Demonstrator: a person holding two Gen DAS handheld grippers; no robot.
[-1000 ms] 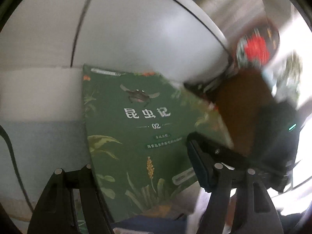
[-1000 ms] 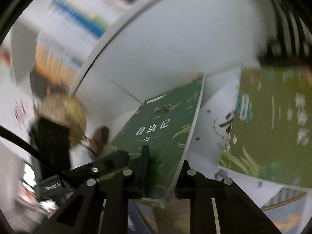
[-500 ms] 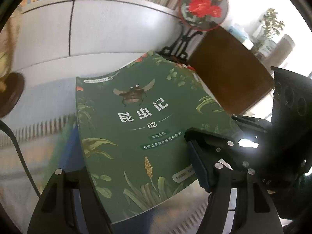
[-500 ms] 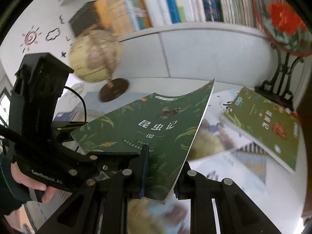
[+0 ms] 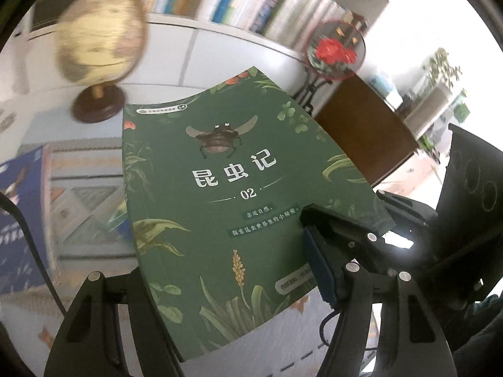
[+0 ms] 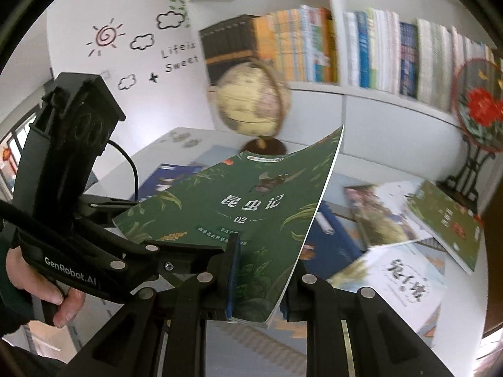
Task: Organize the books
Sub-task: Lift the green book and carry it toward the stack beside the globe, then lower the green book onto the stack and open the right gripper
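Bookshelves (image 6: 361, 47) behind. Right claw (image 6: 261, 270) clamped on green book (image 6: 251, 213), cover reading "昆虫记 02", raised above table (image 6: 151, 160). Left claw (image 5: 220, 298) half apart, straddling book; grip unclear. "GenRobot.AI" on left claw.

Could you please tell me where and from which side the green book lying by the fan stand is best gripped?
Probably its near long edge, from the camera's side, sliding underneath. The green book lies flat but overlaps a picture book, so that edge seems raised; the fan stand blocks the far side. The right tongs are shut on the insect book.
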